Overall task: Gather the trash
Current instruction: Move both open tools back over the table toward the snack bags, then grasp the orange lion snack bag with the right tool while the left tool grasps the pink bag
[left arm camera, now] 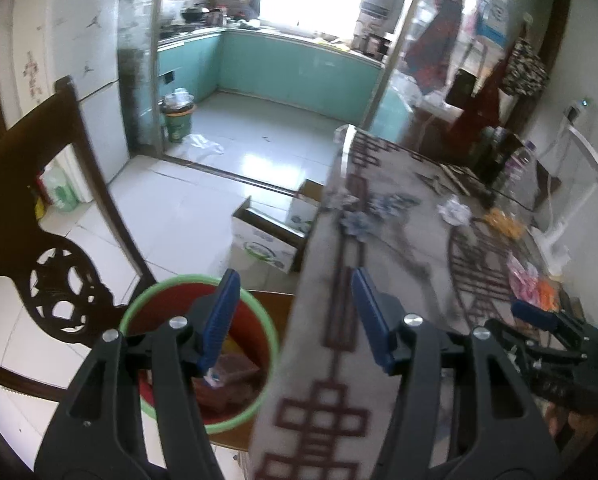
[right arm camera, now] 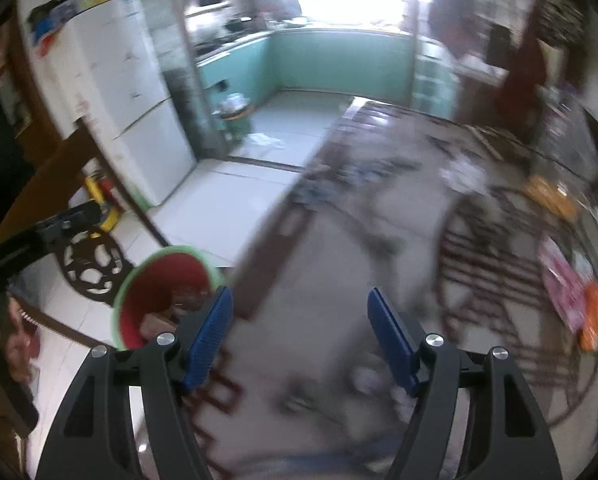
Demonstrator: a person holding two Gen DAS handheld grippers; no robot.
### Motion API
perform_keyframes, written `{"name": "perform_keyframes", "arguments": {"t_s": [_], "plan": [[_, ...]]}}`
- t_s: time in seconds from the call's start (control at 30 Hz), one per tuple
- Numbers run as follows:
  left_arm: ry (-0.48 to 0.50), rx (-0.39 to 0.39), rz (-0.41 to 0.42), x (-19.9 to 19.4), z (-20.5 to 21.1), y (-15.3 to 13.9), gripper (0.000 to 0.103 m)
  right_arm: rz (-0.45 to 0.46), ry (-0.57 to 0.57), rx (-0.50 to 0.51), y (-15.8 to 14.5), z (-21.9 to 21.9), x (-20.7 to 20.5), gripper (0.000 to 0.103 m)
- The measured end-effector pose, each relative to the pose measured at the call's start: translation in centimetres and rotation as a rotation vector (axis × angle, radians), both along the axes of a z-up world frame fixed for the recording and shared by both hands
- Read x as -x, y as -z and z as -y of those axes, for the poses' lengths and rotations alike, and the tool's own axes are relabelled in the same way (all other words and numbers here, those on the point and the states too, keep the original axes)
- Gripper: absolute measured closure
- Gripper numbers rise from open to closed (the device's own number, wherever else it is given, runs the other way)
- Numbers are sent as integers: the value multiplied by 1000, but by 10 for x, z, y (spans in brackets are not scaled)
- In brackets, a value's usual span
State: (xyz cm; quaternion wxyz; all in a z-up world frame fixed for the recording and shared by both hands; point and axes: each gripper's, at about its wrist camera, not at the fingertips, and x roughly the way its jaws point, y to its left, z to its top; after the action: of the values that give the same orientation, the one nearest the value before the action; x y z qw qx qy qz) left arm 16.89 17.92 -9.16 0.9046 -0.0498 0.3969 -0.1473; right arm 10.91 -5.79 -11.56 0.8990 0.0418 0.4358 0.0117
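Left wrist view: the left gripper (left arm camera: pixel 295 320), black with blue pads, fills the bottom of the frame, its jaws spread apart and holding nothing. Under its left finger, at lower left, stands a red plastic bin with a green rim (left arm camera: pixel 139 312), with brownish trash lying inside. To the right runs a grey table with a dark red geometric pattern (left arm camera: pixel 323 360), stretching from bottom centre to the right middle. On it, at middle right, lies a crumpled white paper wad (left arm camera: pixel 454 210), and further right some orange and pink packets (left arm camera: pixel 535 280). A dark carved wooden chair back (left arm camera: pixel 39 216) occupies the left. On the pale tiled floor (left arm camera: pixel 179 208) at centre sits an open white cardboard box (left arm camera: pixel 267 236). A kitchen with teal cabinets (left arm camera: pixel 291 68) lies at the top.

Right wrist view, blurred: the right gripper (right arm camera: pixel 301 340) sits at the bottom, jaws spread and empty, above the same table. The bin is at lower left. A white refrigerator (right arm camera: pixel 131 92) stands at upper left.
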Motion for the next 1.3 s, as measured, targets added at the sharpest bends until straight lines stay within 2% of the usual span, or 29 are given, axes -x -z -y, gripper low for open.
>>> {"name": "perform_keyframes", "arguments": {"t_s": [0.2, 0.33, 0.4, 0.47, 0.67, 0.87, 1.0, 1.07, 1.2, 1.3], "plan": [[16, 21, -20, 27, 57, 1, 47, -19, 92, 73, 6, 95, 38, 35], [25, 25, -27, 50, 100, 1, 42, -63, 157, 142, 13, 182, 59, 35], [25, 39, -41, 62, 126, 5, 41, -81, 184, 171, 16, 224, 67, 31], [33, 47, -61, 69, 148, 8, 40, -99, 205, 202, 22, 264, 71, 24], [103, 45, -99, 97, 229, 17, 40, -158, 243, 249, 48, 351, 60, 24], [137, 49, -130, 100, 284, 18, 38, -213, 158, 229, 80, 375, 39, 24], [163, 40, -138, 89, 323, 21, 38, -225, 110, 167, 92, 384, 32, 26], [174, 49, -153, 83, 340, 26, 37, -228, 106, 120, 95, 392, 30, 43], [197, 59, -202, 59, 383, 43, 36, -186, 122, 52, 87, 404, 34, 54], [214, 61, -229, 40, 414, 58, 36, -132, 179, -14, 76, 415, 45, 55]]}}
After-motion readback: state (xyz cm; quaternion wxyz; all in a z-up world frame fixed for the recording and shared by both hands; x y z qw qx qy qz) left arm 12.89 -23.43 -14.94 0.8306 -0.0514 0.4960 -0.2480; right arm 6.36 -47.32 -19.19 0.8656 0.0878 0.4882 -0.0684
